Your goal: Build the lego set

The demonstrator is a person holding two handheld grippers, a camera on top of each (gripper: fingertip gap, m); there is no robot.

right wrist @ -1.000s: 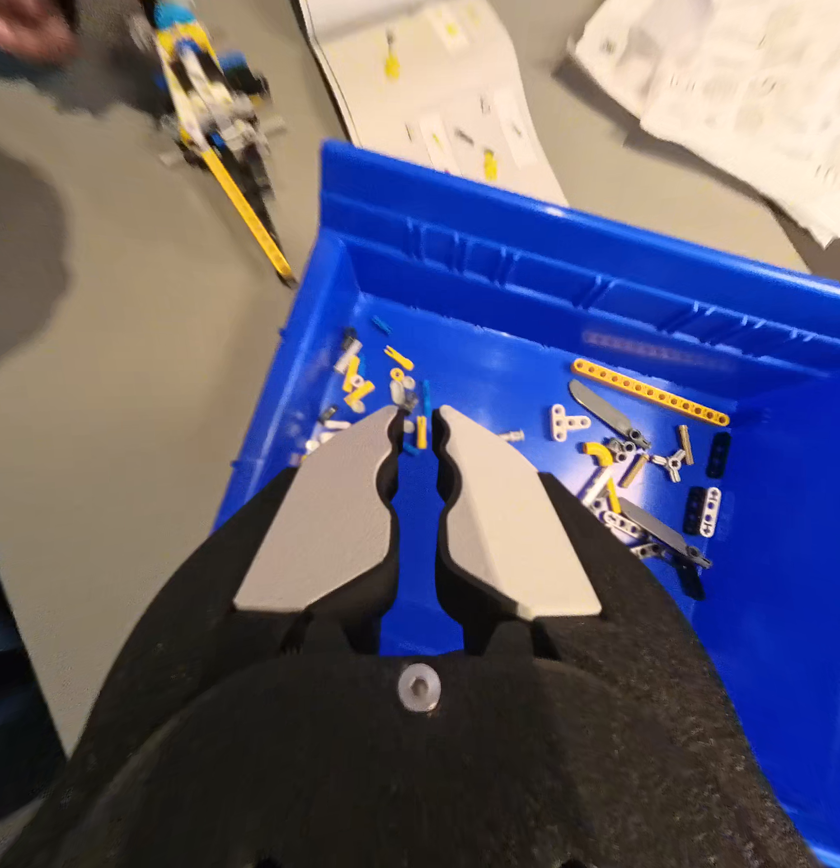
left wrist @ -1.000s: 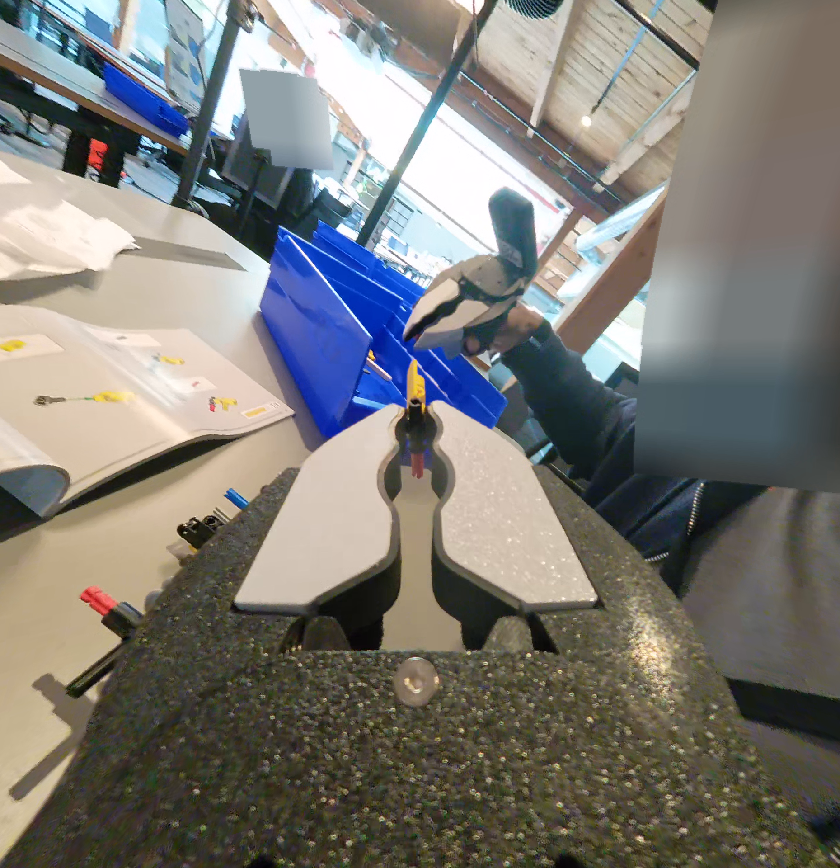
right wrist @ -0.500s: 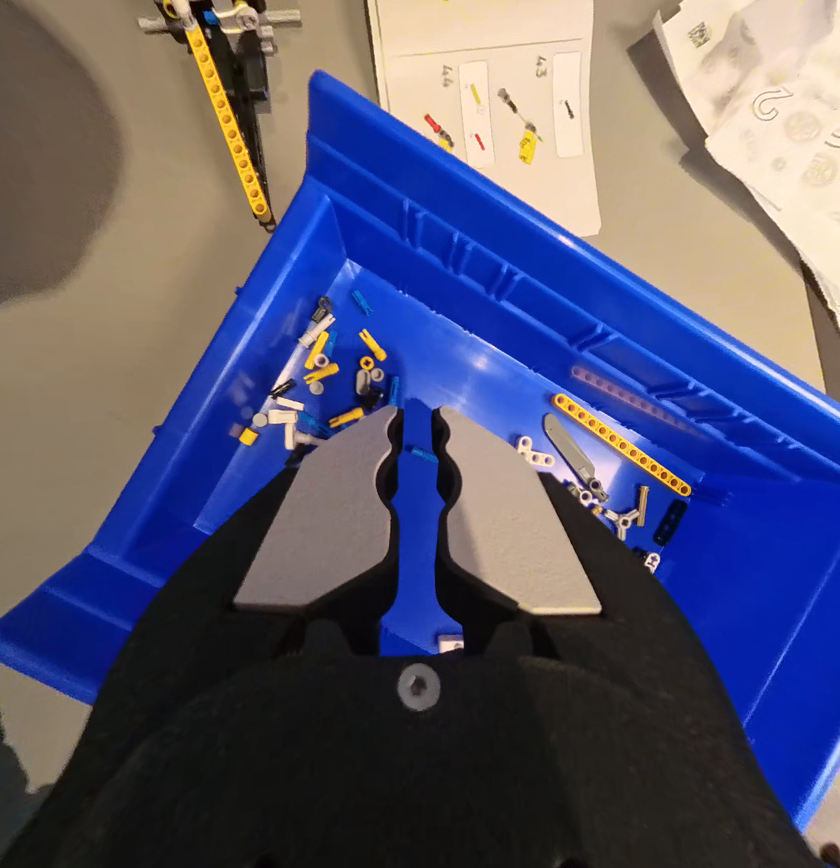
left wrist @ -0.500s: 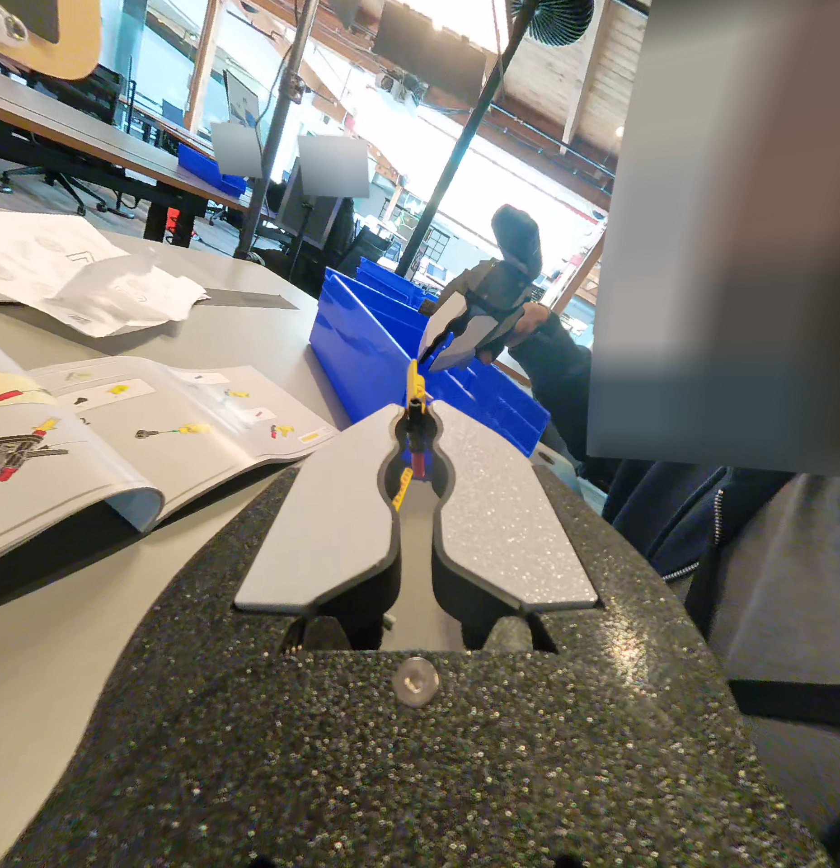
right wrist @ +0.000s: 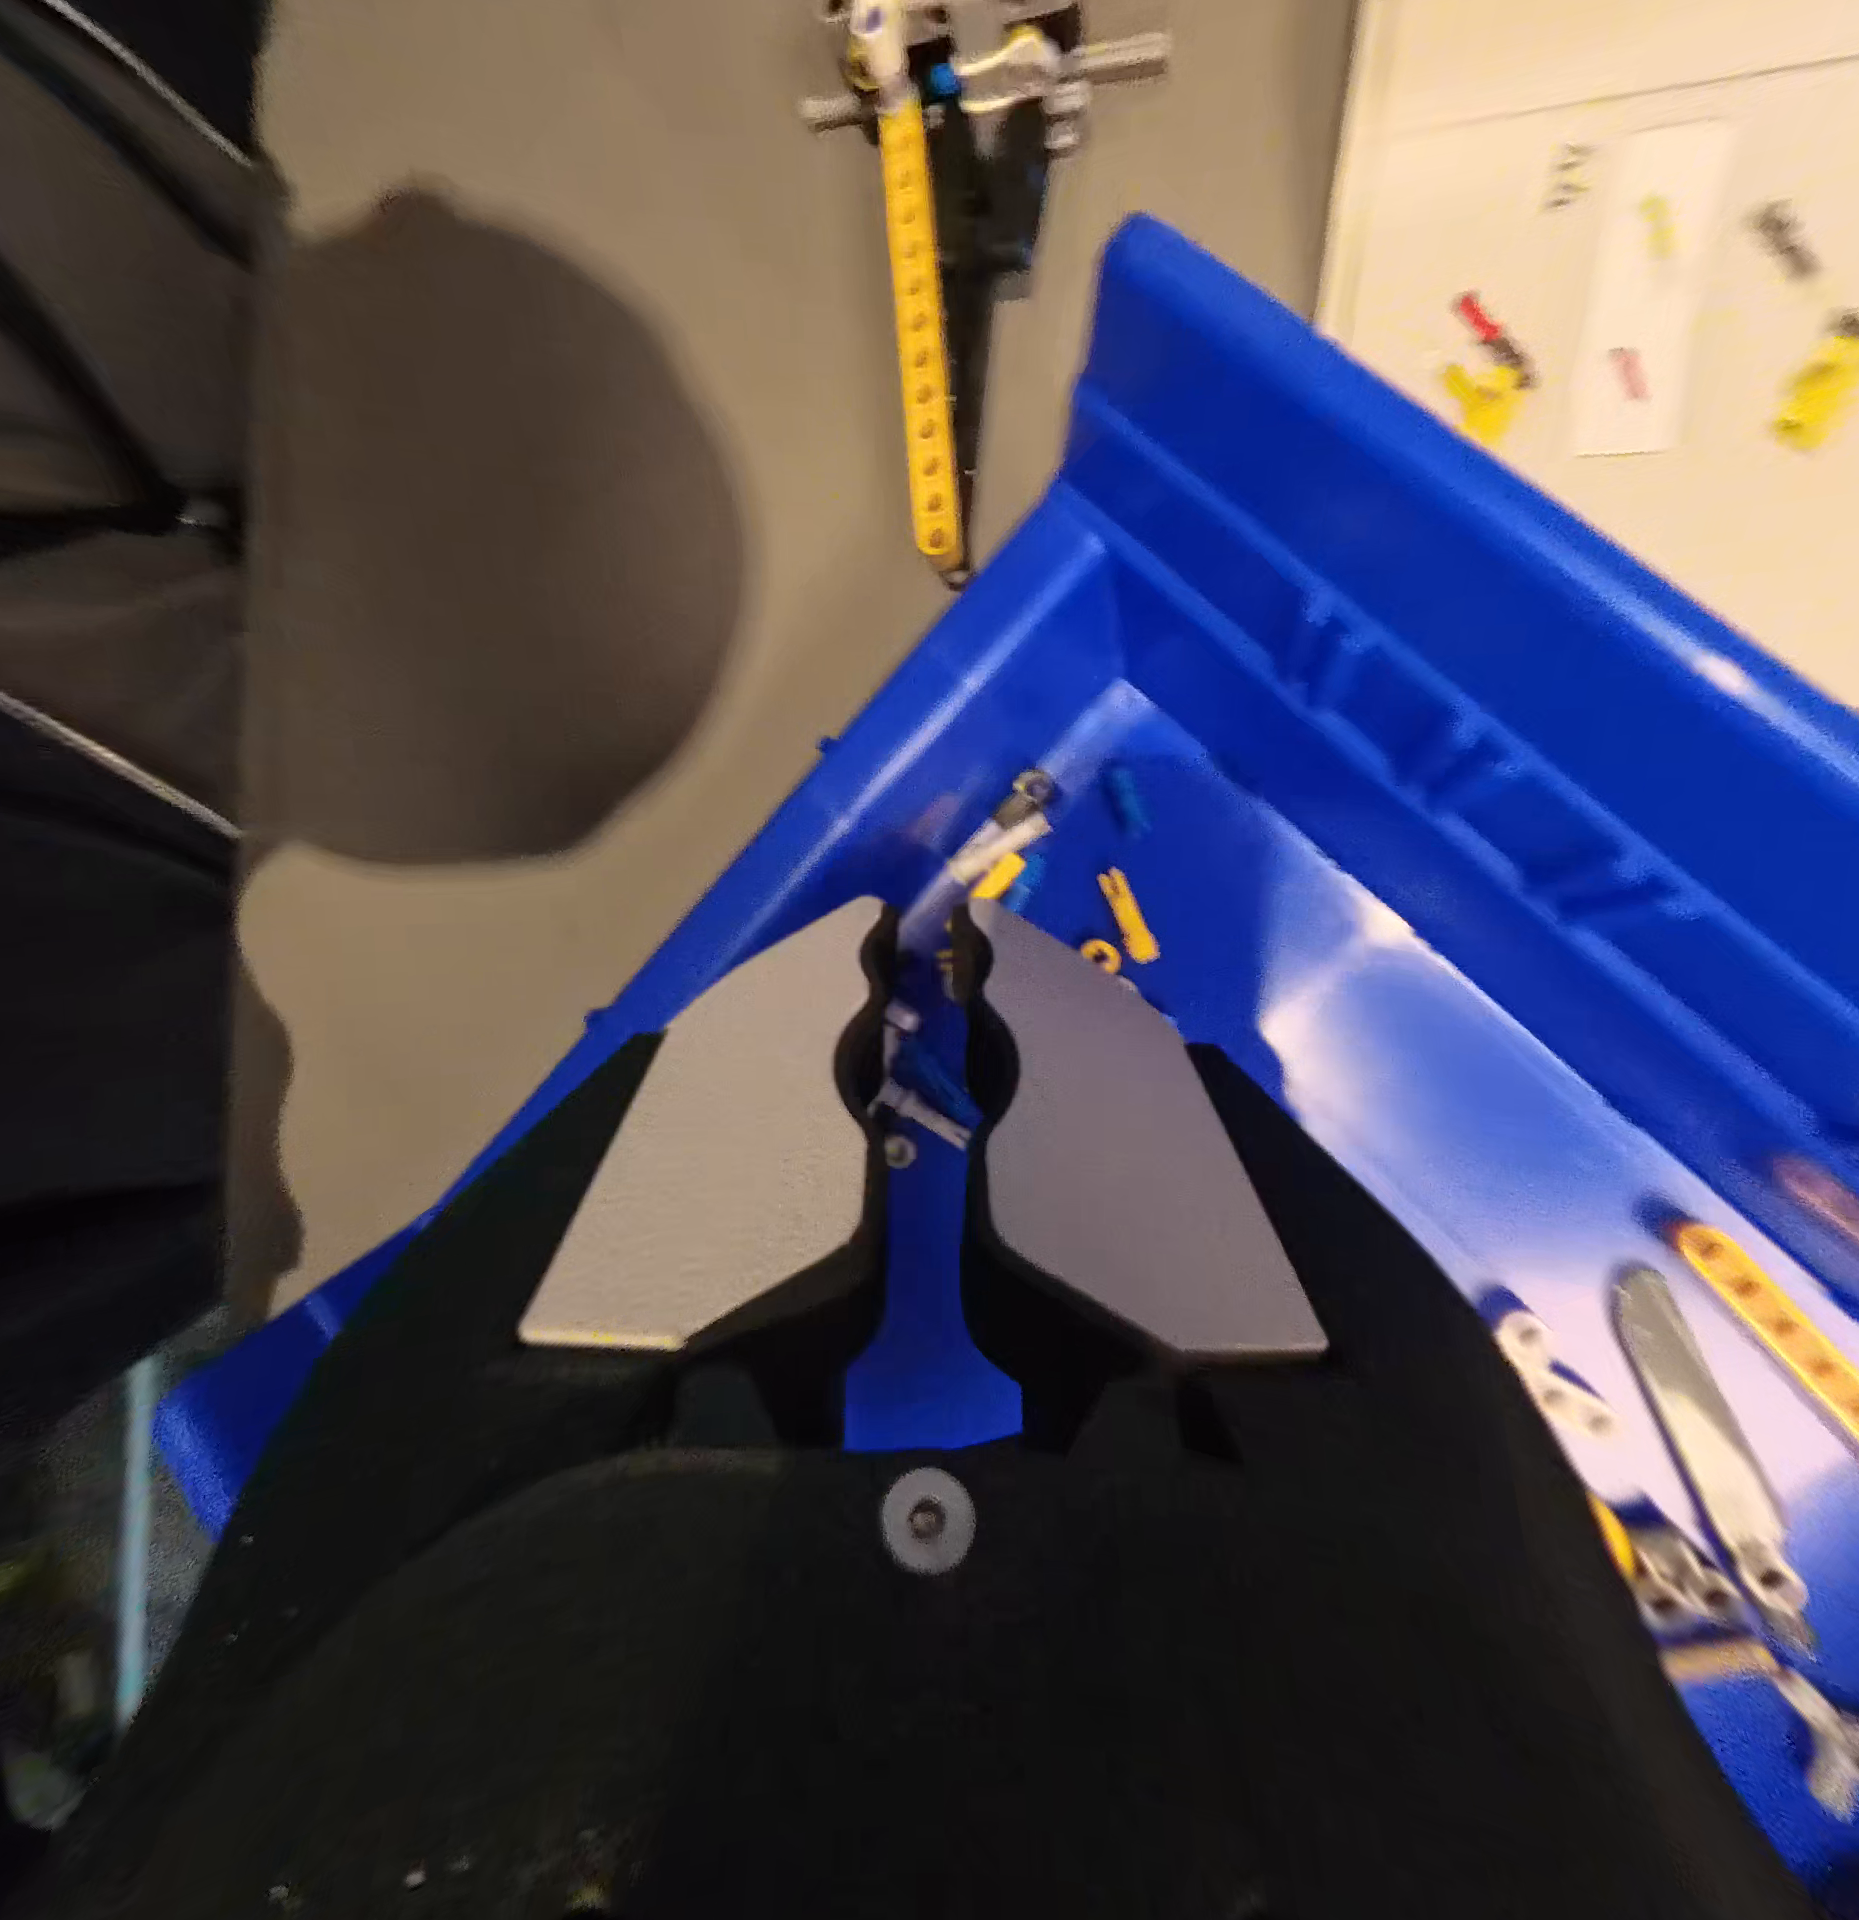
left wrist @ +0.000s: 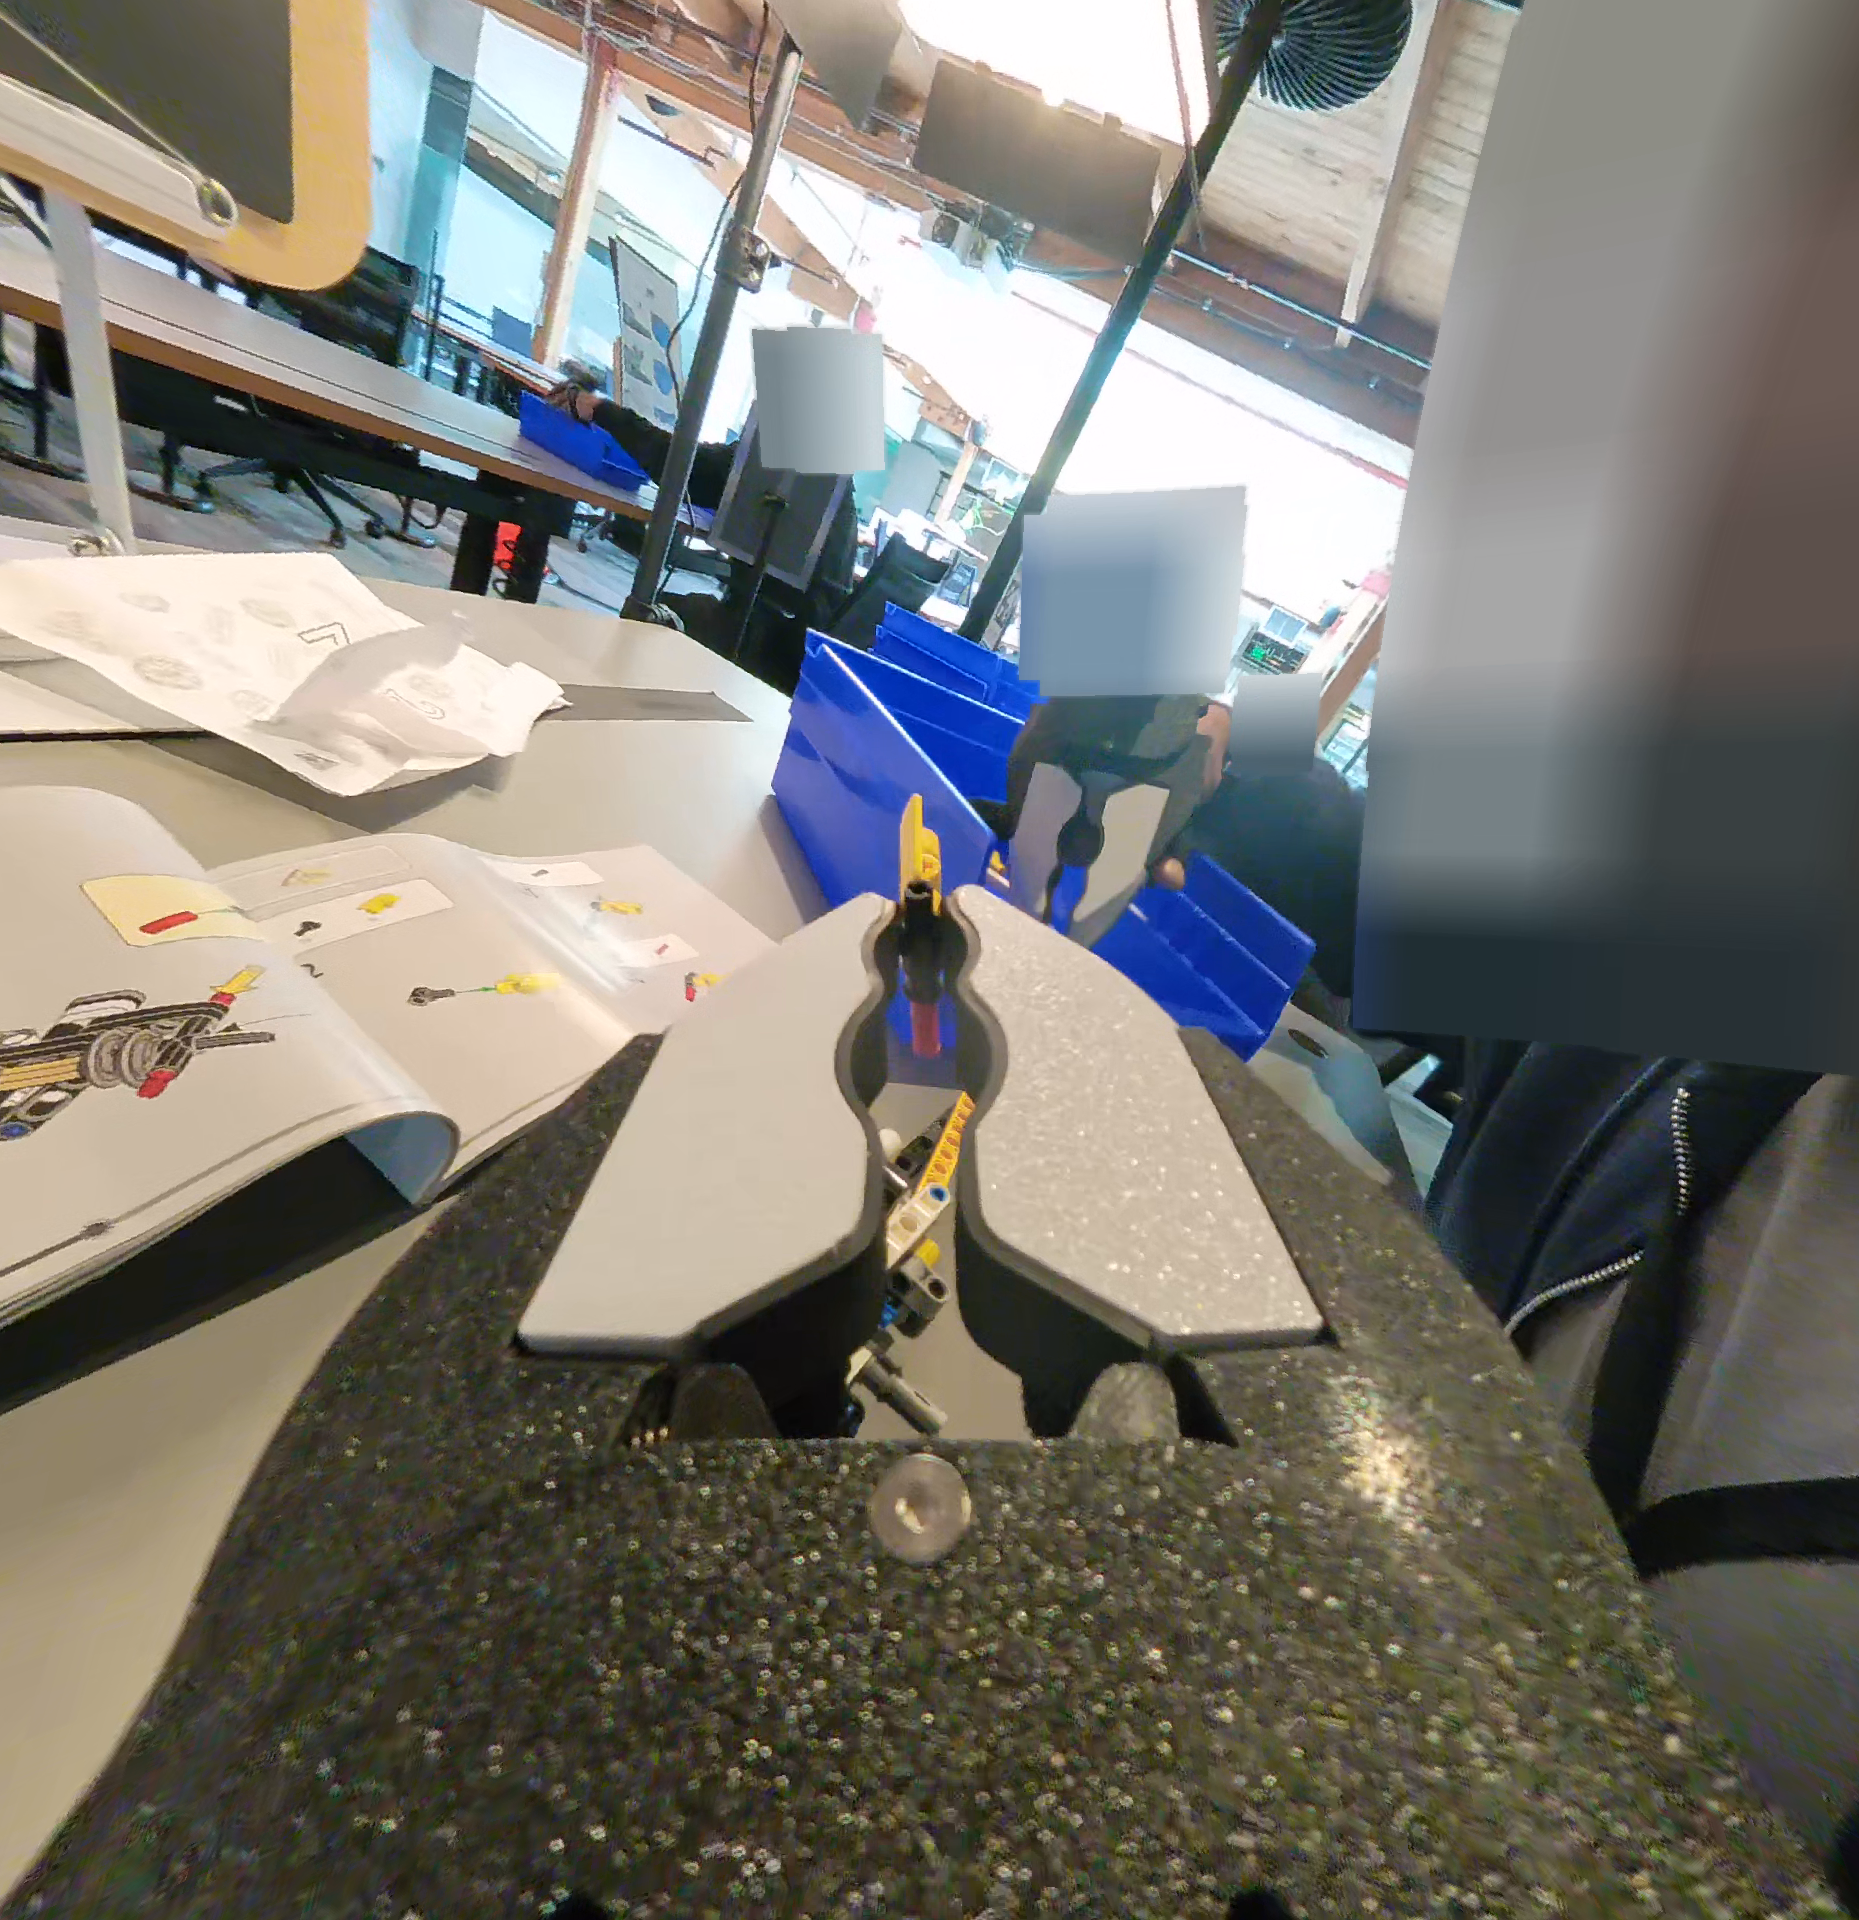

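My left gripper is shut on a small lego piece: a black pin with a yellow part on top and a red end below. It is held above the table. The part-built lego model shows through the gap under it, and lies on the table in the right wrist view. My right gripper is low inside the blue bin, jaws a narrow gap apart, over a cluster of small pieces. That view is blurred. The right gripper also shows in the left wrist view.
An open instruction booklet lies left of the bin, with crumpled white bags behind it. The bin also holds a long yellow beam and a grey blade. A person's dark jacket is at the right. About 25 cm separates my left fingertips from my right.
The right gripper has dropped lower into the bin, toward the small pieces in its corner. The left gripper, still holding its piece, has shifted so the model now shows beneath it.
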